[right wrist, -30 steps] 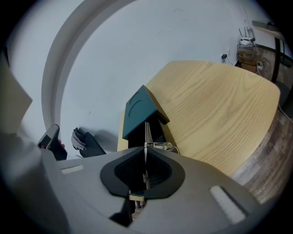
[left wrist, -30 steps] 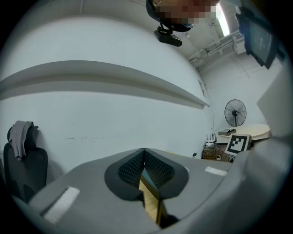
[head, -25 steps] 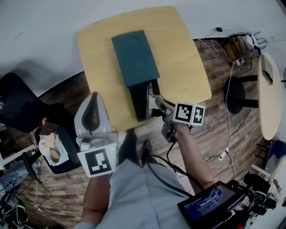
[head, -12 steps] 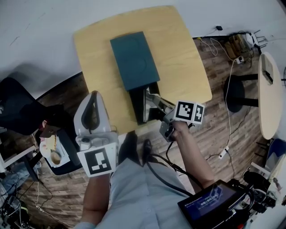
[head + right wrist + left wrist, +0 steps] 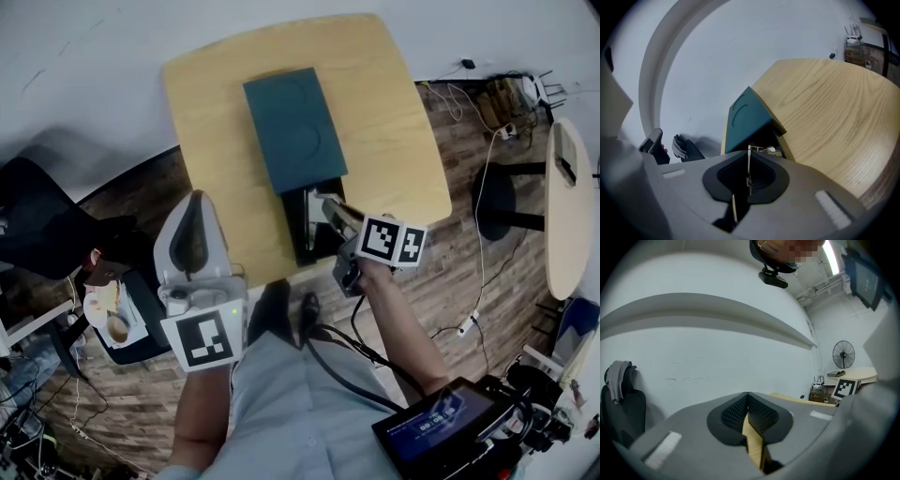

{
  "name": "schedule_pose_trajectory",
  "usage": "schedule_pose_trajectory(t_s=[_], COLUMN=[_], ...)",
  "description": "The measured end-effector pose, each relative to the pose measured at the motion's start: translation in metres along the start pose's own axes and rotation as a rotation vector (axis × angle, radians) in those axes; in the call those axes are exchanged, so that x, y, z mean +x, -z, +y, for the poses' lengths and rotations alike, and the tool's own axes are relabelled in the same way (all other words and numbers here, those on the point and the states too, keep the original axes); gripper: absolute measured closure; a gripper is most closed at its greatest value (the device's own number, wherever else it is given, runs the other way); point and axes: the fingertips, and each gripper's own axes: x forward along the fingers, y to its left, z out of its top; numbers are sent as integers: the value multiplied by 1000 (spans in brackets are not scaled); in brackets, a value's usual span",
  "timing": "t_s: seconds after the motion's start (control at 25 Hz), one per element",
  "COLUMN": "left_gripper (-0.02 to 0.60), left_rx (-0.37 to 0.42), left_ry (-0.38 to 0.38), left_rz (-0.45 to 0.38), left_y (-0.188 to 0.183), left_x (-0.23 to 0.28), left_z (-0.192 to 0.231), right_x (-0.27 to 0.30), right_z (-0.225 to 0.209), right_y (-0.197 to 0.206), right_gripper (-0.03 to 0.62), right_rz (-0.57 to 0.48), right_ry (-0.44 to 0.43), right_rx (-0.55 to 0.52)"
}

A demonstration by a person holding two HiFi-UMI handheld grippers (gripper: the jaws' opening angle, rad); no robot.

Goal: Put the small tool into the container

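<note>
My right tool (image 5: 328,206) is pinched shut on a thin silver metal strip (image 5: 748,157). The strip's tip is at the mouth of the open black box (image 5: 302,230), which has a dark teal lid (image 5: 293,127) and sits on the pale wooden counter (image 5: 403,141). My left tool (image 5: 747,399) is closed with nothing in it, near the counter's front edge.

A light wooden table (image 5: 394,112) stands near a black chair (image 5: 37,225) on plank flooring (image 5: 450,272).

Even, soft indoor light; ceiling strip light (image 5: 829,254) glares in left gripper view; dim shadow on wall (image 5: 84,84); both gripper views round-edged, black-cornered, strongly bent; near foreground soft.
</note>
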Motion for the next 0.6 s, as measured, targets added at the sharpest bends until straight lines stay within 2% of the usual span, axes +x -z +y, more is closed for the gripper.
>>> schedule_pose_trajectory(t_s=[0.28, 0.6], left_gripper=[569, 570], left_rx=[2, 0], left_ry=[-11, -8], left_rz=[9, 11], left_y=[2, 4], left_x=[1, 1], left_z=[9, 7], right_x=[10, 18], right_z=[-7, -11], right_y=[10, 17], right_gripper=[589, 565], right_rz=[27, 74], right_ry=[84, 100], right_rx=[-144, -205])
